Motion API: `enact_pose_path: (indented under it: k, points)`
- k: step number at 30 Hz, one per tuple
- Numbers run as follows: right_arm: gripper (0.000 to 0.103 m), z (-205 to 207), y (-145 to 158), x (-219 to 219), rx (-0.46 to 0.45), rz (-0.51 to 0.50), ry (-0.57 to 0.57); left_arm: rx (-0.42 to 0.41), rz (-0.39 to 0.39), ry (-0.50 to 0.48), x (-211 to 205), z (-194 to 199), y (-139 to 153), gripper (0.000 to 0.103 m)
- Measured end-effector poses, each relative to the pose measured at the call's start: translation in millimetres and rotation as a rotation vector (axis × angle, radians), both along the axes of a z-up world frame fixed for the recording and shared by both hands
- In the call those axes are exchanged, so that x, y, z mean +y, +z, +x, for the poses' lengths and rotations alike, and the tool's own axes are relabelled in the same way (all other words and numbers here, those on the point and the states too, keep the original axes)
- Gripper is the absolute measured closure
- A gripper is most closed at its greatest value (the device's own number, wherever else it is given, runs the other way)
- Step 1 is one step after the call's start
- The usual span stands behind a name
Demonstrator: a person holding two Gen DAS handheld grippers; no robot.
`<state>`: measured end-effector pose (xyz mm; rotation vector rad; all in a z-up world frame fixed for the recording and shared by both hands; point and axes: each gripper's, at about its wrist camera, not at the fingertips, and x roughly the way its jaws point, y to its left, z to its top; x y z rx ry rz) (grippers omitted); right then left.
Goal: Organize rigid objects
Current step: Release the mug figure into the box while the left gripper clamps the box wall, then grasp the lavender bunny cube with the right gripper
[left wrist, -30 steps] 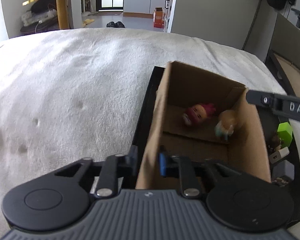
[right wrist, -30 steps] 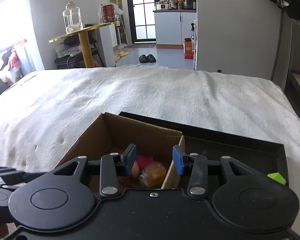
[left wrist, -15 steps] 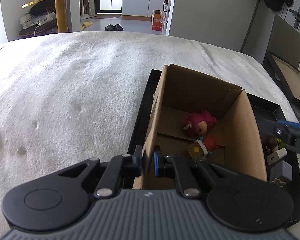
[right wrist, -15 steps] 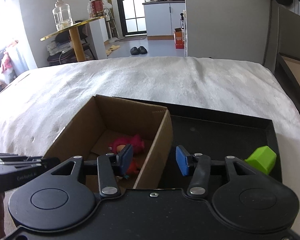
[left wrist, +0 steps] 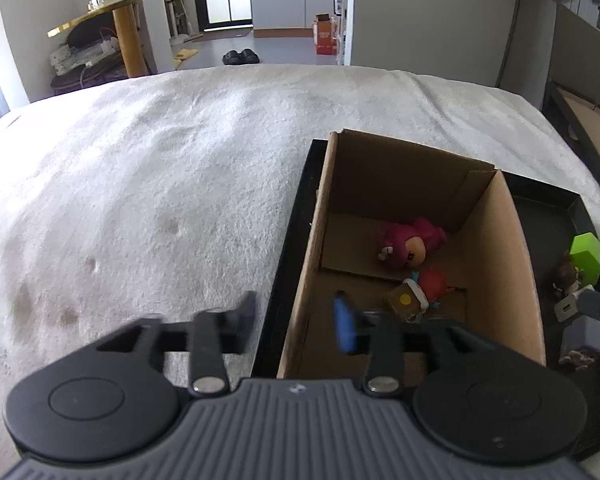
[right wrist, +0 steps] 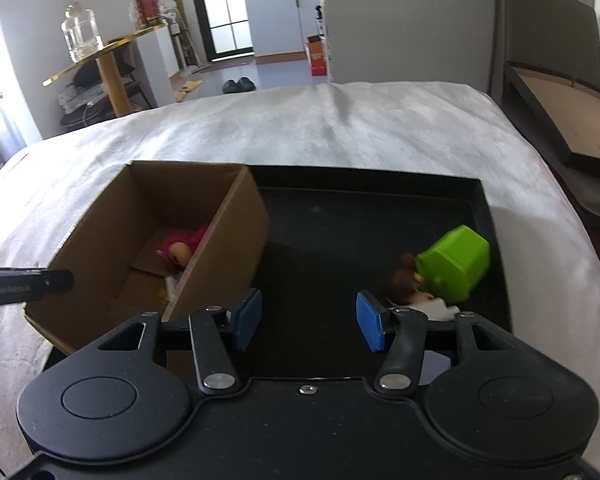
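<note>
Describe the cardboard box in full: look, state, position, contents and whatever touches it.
The cardboard box is plain brown corrugated card, open at the top, its bottom flaps showing inside. It stands upright in the left end of a shallow black tray on a white blanket. Inside lie a pink-haired doll and a small red-and-tan toy. The left tongs straddle its near left wall, jaws just opened and not pressing on it.

Black tongs point(right wrist: 307, 318) with blue pads point(right wrist: 369, 326), silver screws, round discs.
</note>
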<state>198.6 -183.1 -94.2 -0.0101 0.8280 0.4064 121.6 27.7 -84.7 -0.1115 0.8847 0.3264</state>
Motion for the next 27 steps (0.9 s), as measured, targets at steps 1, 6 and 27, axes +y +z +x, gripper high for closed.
enact_pose_path:
  k: [1,6,27]
  points:
    - [0.049,0.1,-1.4,-3.3,0.004,-0.001,-0.006,-0.003,0.015,-0.001,-2.1,0.1,0.8,0.042]
    - [0.043,-0.7,-7.2,-18.9,0.015,-0.005,-0.033,0.003,0.072,0.003,-12.1,5.4,2.2,0.022]
    - [0.026,-0.5,-47.7,-56.4,0.121,-0.055,-0.101,0.019,0.151,-0.015,-41.6,20.3,10.1,0.019]
